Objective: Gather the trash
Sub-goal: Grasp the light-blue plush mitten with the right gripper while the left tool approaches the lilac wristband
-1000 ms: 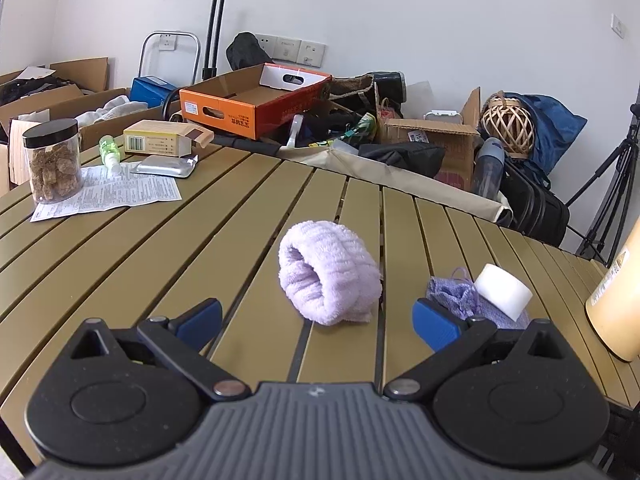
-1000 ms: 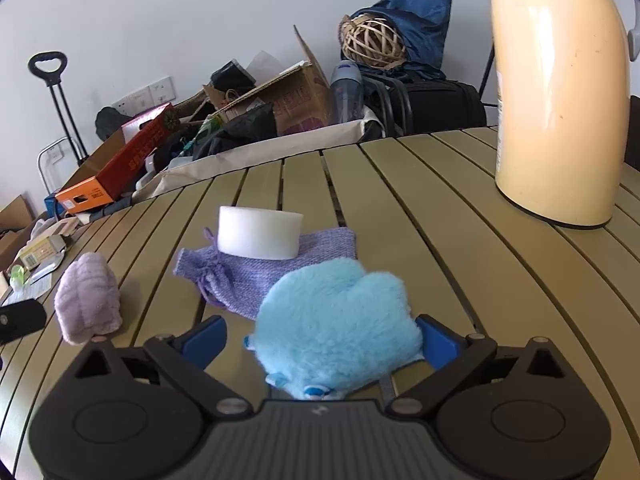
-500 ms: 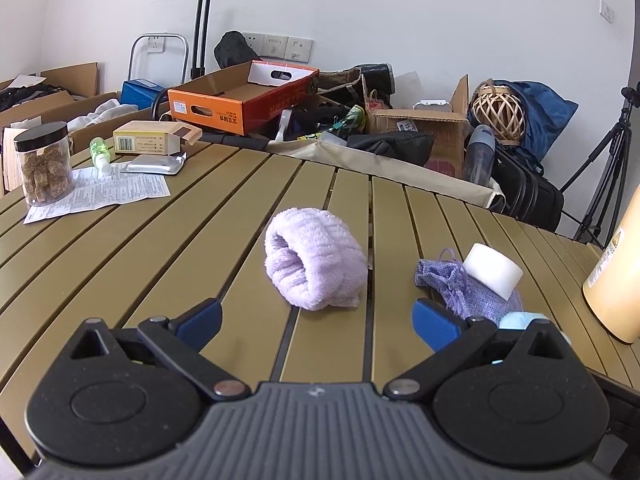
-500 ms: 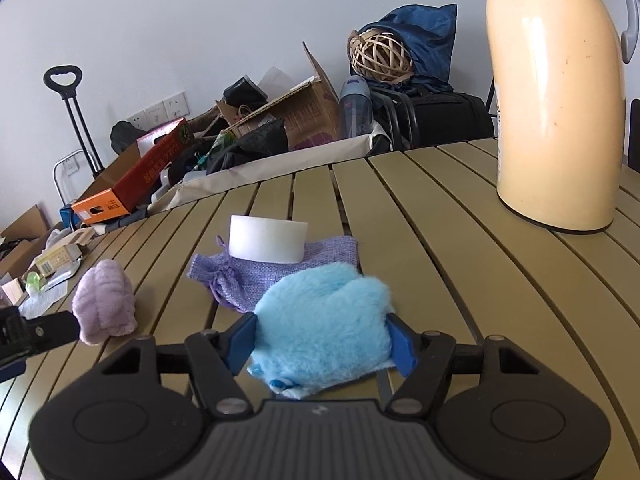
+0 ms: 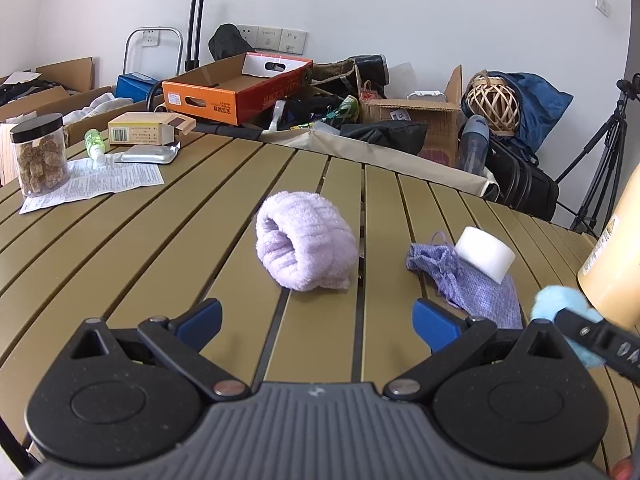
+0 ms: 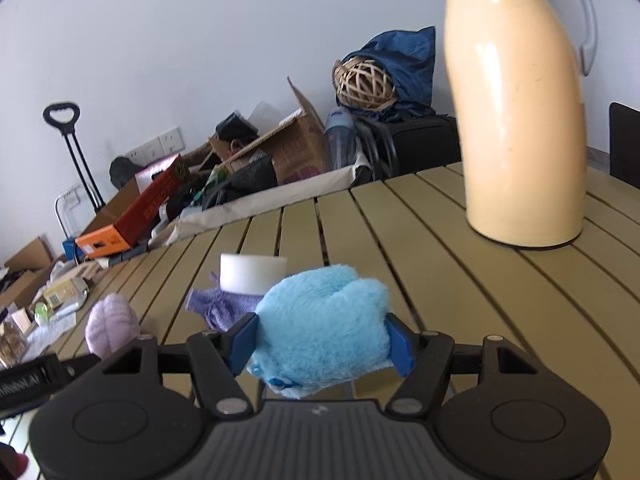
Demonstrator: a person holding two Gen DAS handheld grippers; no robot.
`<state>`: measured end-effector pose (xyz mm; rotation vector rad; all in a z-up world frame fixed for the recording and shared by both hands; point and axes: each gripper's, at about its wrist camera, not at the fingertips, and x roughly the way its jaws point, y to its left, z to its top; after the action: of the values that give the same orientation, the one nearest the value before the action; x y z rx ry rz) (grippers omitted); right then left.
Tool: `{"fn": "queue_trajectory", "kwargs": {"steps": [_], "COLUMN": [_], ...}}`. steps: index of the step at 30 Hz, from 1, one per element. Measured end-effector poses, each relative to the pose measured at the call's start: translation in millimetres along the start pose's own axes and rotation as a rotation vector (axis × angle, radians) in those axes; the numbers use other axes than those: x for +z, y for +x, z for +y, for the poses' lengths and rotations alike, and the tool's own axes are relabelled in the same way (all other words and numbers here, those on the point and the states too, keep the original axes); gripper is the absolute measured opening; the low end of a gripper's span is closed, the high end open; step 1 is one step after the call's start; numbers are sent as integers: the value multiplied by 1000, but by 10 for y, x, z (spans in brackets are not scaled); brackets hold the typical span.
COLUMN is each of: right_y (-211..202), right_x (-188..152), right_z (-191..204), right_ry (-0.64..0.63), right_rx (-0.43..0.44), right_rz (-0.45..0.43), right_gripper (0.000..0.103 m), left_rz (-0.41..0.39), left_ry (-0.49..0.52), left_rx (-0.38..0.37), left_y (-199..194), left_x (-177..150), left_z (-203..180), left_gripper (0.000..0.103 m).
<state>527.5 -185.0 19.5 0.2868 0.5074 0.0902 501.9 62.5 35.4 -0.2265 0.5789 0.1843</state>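
Two claws in play. Right claw point(image 6: 320, 344): 1 s ago its jaws stood wide w/ the fluffy light-blue plush mitt point(image 6: 324, 336) loose between them on the table point(image 6: 400, 240); now both blue pads press into the mitt's sides, clamped on it. Fur bulges over the pads. Mitt looks lifted a bit vs. before, its lower edge clear of the slats, though hard to be sure. Thermos jug point(image 6: 520, 120) sits higher and nearer in right view than earlier.

Left claw point(image 5: 316, 318): jaws spread apart, nothing between them, same as 1 s ago. Lilac terry wristband point(image 5: 306, 246) lies on the table ahead of it, between the finger lines but apart from the pads. White foam block point(image 5: 484, 254) rests on purple drawstring pouch point(image 5: 468, 280), just right of the wristband. New in left view: mitt point(image 5: 560, 300) and right claw's arm at far right edge, absent 1 s ago.
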Motion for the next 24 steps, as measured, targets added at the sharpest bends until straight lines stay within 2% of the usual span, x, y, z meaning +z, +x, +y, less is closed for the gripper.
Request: {"fn": "queue_trajectory", "kwargs": {"steps": [8,15,24], "right_y": [-171,-229,-303], "right_x": [127,193,223], "right_z": [-267,-480,-693], "right_ry": [92,165,228], "right_rx": [17,30,37], "right_rz": [-50,-68,-84], "right_gripper": [66,66,66], "left_rz": [29,25,65], "left_ry": [2,28,51], "left_rx": [24,109,223], "left_y": [68,176,592], "left_x": [-11,238,456], "left_z": [9,-68,-364], "left_gripper": [103,103,103]}}
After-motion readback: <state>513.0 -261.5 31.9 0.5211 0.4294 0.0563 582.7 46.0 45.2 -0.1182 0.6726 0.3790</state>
